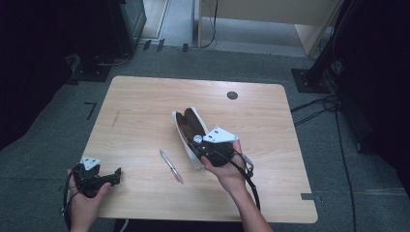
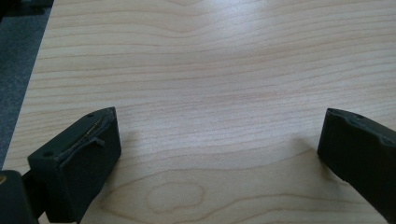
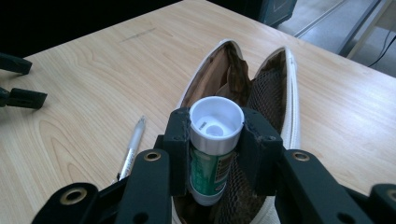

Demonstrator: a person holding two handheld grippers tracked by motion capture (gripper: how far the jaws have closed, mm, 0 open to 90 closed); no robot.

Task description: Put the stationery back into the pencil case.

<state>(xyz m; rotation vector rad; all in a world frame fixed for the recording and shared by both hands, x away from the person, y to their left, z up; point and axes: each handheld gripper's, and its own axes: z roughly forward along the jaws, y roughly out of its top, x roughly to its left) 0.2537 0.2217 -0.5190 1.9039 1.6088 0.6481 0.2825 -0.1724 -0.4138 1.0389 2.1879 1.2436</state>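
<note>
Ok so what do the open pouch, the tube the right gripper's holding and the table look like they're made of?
Pouch: likely white faux leather or coated fabric outside, brown cloth and mesh lining inside. Tube: smooth plastic by its look, with a glossy white cap and a green printed label. Table: pale wood grain, matte; could be laminate rather than solid wood.

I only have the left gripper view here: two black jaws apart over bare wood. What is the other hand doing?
Observer: The right gripper is shut on a green glue stick with a white cap.
Operator: Over what?
Observer: Over an open white pencil case with brown lining.
Operator: Anything else on the wooden table?
Observer: A slim silver pen lies beside the case, toward the left gripper.
</note>
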